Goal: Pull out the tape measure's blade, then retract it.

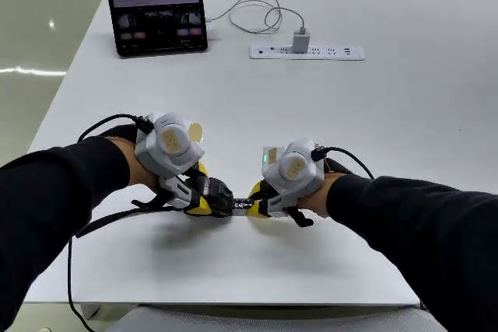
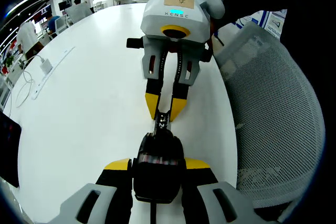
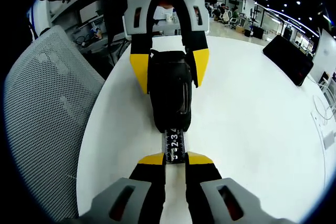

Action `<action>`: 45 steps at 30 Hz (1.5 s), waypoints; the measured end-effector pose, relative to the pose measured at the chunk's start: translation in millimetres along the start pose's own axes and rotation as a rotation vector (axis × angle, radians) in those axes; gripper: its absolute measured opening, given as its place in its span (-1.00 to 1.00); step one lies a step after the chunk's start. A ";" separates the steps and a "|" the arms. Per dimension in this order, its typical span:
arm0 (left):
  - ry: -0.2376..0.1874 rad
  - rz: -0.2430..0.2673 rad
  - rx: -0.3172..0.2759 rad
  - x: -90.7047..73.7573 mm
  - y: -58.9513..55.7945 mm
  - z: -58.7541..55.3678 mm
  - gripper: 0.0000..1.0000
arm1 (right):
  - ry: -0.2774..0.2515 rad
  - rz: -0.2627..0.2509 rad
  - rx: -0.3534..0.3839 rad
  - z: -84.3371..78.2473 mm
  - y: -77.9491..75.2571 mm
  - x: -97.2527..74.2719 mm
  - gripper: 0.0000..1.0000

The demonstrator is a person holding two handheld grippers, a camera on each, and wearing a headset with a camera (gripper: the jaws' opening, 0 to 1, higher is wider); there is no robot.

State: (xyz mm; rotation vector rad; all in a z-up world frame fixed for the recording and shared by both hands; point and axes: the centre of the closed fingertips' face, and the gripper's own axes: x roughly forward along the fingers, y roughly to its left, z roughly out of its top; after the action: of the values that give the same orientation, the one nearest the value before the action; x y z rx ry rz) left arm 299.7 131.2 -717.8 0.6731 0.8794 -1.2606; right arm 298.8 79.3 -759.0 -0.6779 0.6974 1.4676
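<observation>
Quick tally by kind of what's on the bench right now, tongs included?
Tape measure: 1
Tongs: 2, left tongs and right tongs
Tablet: 1
Power strip: 1
Charger with its cable: 1
Total: 6

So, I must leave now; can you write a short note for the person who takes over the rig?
Left gripper: shut on the tape measure, near the white table's front edge.
Right gripper: shut on the blade at its tip, facing the left one.
Done: blade out a short way, first few numbers showing.
Left: pull it further, then retract it.
</observation>
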 end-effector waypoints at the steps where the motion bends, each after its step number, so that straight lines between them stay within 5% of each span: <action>1: 0.001 0.002 -0.001 0.0 0.0 0.0 -0.37 | 0.001 -0.001 -0.002 -1.5 0.1 -1.0 -0.84; 45: 0.000 0.016 0.004 0.7 -0.4 1.6 -0.37 | 0.027 -0.007 0.040 -35.2 -3.2 -30.3 -0.83</action>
State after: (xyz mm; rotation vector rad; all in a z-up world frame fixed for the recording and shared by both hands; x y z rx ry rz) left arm 299.7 129.4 -717.6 0.6820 0.8700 -1.2487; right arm 302.1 32.9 -758.1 -0.6695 0.7421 1.4365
